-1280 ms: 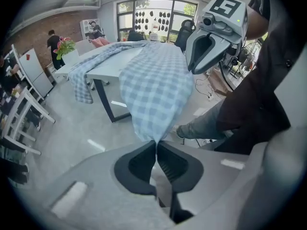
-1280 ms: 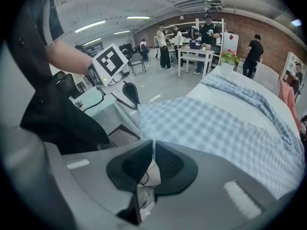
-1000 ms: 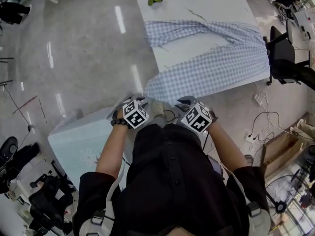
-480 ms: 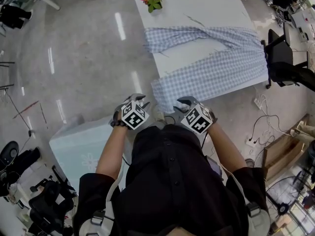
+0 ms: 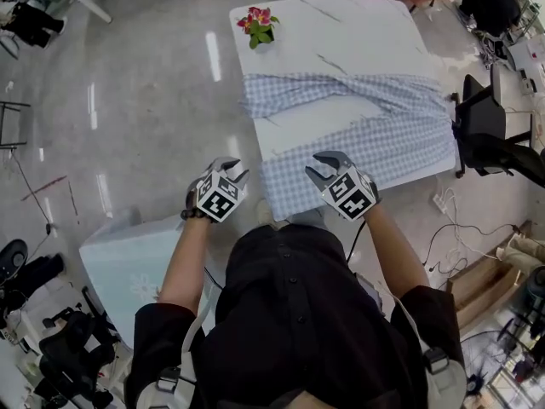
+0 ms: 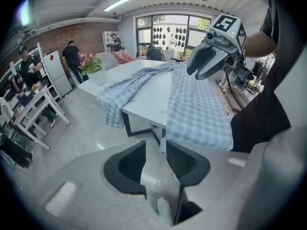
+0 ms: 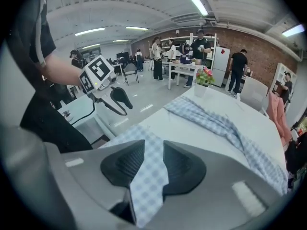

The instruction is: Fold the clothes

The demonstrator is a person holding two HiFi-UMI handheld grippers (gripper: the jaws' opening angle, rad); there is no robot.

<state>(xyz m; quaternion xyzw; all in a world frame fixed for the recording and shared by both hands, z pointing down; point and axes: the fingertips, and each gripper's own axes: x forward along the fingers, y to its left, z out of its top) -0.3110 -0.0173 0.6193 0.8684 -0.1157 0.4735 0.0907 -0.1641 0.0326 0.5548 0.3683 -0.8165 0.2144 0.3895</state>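
**Ahead of both grippers: garment let go, fold not yet begun**

Beyond my grippers in the head view, the checked garment (image 5: 366,147) lies spread across the white surface (image 5: 341,32). Its near edge hangs off just beneath my right gripper (image 5: 326,167). My left gripper (image 5: 230,170) hangs beside that edge, over the floor (image 5: 153,126). A second ago both sat lower, close to my body, with the hanging corner near their tips.

Left gripper view: the jaws have just been opening and stand apart, with only floor between them.

Right gripper view: these jaws have just been opening too. Checked cloth shows through the gap, and the pads don't pinch it.

I judge the garment laid out, ready for a first fold.
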